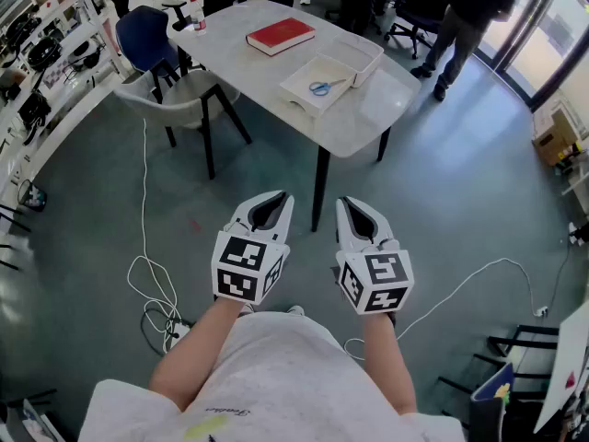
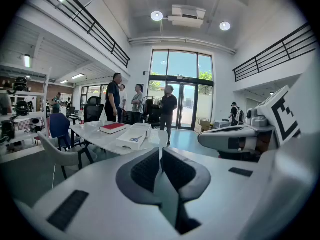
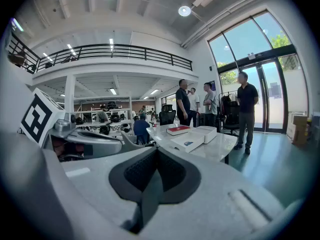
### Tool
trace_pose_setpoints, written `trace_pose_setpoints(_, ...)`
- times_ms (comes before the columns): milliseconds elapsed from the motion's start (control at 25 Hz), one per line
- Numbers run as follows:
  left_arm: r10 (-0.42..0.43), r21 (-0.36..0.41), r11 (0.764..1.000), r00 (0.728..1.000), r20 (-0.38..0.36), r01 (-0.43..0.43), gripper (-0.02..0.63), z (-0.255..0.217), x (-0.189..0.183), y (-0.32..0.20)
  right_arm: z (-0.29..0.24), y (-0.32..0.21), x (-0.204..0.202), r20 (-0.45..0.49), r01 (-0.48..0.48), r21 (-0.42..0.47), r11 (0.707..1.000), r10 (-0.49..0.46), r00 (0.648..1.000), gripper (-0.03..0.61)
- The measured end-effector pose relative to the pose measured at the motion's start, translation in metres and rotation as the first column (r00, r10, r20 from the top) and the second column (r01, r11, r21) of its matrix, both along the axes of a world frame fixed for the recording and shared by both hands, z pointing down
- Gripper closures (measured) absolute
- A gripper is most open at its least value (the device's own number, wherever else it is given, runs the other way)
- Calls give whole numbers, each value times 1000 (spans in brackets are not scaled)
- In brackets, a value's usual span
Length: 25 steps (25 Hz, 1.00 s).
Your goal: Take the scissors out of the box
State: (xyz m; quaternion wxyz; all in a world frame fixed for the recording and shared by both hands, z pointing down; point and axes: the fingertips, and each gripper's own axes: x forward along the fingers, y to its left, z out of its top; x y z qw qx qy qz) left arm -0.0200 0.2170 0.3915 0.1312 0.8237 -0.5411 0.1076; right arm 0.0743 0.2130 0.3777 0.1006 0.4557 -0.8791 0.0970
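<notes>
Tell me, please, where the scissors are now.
In the head view, the scissors lie inside the open white box on the table, just below and right of the red book, in the picture's upper middle.

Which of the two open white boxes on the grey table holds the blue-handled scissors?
The nearer white box, lower in the head view, holds the scissors; the other white box behind it looks empty.

Head view looks steeply down; table [image 1: 239,58] lies well off at 12 o'clock. Both gripper views face it near level, from afar; all share table and box [image 1: 296,90].
</notes>
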Motion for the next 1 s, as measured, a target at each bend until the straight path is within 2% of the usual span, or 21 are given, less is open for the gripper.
trace_pose_setpoints(360, -27, -15, 1000, 1000, 14, 28, 586, 3, 10, -6, 3, -1, 16, 7, -2, -14, 1000, 2, 1000, 574)
trace_pose_setpoints(600, -10, -5, 1000, 1000, 19, 10, 586, 0, 22, -9, 4, -5, 22, 12, 9, -14, 1000, -9, 1000, 574)
trace_pose_setpoints(1000, -17, 4, 1000, 1000, 8, 17, 583, 1, 7, -39, 8, -36, 10, 11, 11, -18, 1000, -11, 1000, 574)
